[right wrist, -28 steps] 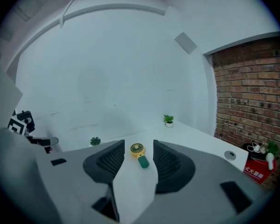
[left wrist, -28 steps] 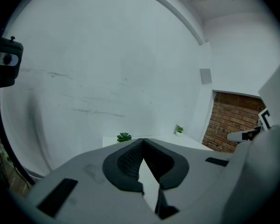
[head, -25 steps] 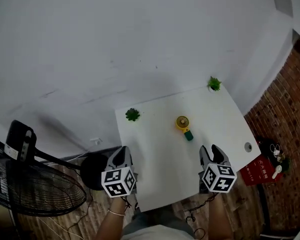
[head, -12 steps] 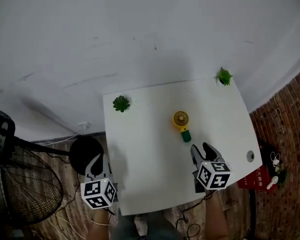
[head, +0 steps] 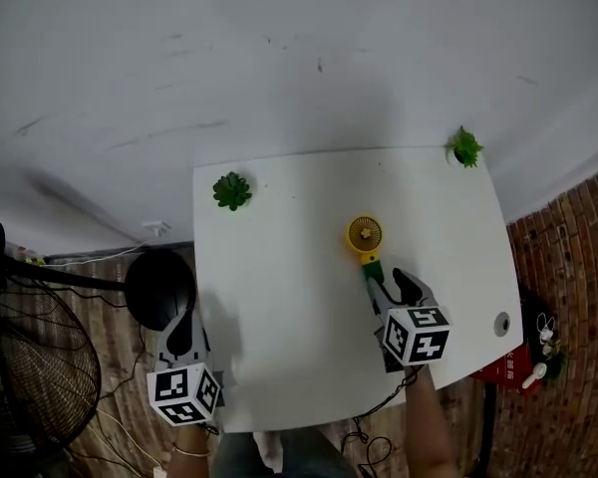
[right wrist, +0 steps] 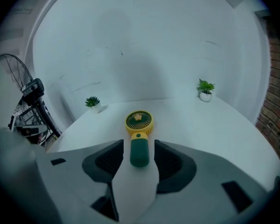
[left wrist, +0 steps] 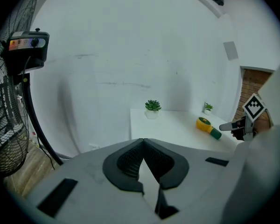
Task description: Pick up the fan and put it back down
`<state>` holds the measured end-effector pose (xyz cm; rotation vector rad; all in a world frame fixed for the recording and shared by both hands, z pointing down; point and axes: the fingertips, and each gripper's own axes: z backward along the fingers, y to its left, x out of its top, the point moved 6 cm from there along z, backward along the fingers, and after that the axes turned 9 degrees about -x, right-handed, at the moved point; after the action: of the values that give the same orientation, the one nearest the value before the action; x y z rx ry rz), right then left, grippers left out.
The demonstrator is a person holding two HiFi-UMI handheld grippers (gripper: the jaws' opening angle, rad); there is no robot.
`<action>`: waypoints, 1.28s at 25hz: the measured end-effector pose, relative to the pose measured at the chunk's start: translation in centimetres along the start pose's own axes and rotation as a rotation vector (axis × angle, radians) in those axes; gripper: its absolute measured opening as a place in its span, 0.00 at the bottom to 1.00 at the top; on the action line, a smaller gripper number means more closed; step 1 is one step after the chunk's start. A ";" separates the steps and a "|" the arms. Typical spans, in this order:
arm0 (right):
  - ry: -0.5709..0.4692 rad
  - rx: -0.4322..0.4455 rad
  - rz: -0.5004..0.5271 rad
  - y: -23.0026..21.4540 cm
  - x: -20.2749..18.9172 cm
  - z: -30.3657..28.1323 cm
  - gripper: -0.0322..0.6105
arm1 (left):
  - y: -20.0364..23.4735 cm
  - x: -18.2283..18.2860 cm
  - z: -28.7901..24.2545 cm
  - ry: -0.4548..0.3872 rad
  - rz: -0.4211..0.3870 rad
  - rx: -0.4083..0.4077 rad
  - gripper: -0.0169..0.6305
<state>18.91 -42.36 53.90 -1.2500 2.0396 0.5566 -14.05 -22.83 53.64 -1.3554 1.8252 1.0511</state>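
At the right gripper (right wrist: 139, 148), jaws apart, set on either side of the green handle of the handheld fan (head: 365, 237), a thin gap showing on each side, so nothing clamped. Fan flat on the white table (head: 279, 267), right of its middle: round yellow head toward the far edge, handle pointing back toward the near edge and into the spread jaws. Marker cube just behind, over the near right part of the tabletop, with a forearm reaching in from below.

At the left gripper (head: 184, 327), pads pressed together at the tips, empty. Held off the table's near left corner, just beside the left edge, well apart from the fan.

Farther out on the table: a small potted succulent (head: 232, 190) near the far left corner, a second potted plant (head: 465, 147) at the far right corner, and a round cable hole (head: 501, 320) near the right edge. On the wooden floor to the left, a black pedestal fan (head: 30, 366) with a wire grille and a round dark base. To the right, a brick wall (head: 578, 267); beyond the far edge, a plain pale wall.
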 end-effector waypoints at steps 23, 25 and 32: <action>0.114 0.009 0.097 1.0 -0.3 -5.5 0.38 | 2.1 0.6 -0.9 -0.011 0.049 0.074 0.04; 0.117 -0.001 0.105 1.0 -0.4 -5.6 0.37 | 2.2 0.7 -1.0 -0.015 0.053 0.074 0.04; 0.120 -0.025 0.110 1.0 -0.3 -5.7 0.36 | 2.5 0.6 -1.3 -0.013 0.066 0.072 0.04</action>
<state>16.31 -45.43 58.01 -1.2175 2.2180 0.5722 -16.68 -23.85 54.40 -1.2513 1.8910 1.0156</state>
